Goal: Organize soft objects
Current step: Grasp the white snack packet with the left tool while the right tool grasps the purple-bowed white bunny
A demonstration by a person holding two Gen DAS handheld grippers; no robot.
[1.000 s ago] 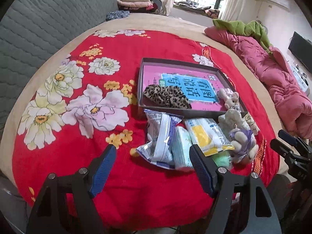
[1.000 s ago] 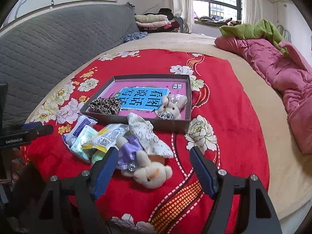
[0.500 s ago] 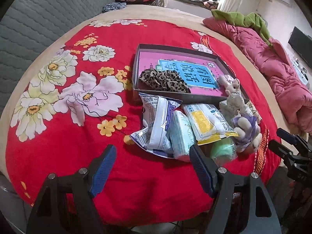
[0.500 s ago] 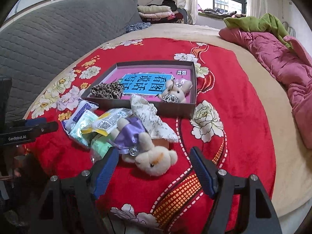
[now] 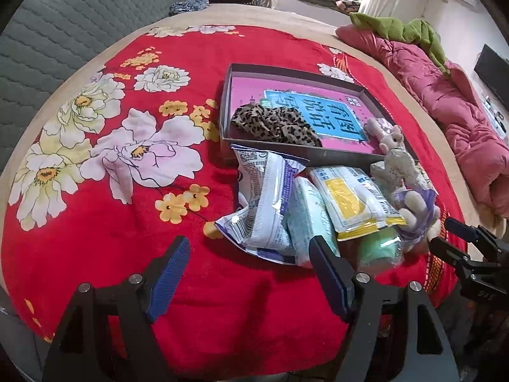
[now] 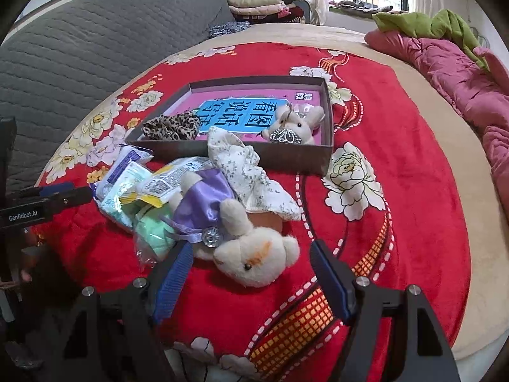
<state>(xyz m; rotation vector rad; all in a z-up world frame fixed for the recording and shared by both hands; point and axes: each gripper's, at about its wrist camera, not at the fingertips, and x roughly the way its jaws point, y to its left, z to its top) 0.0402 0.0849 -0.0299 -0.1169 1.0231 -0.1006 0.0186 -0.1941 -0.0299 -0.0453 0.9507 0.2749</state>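
**Soft pile in front of the box**

My left gripper gapes empty over crinkly, slippery white-and-blue plastic packets; my right gripper, jaws apart, frames the light, squashy cream plush rabbit in purple satin; I'd pinch its body.

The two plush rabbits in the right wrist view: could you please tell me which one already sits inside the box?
The smaller rabbit, with the sparkly ornament on its front, lies inside the box. The larger rabbit in the purple dress lies outside, on the red blanket.
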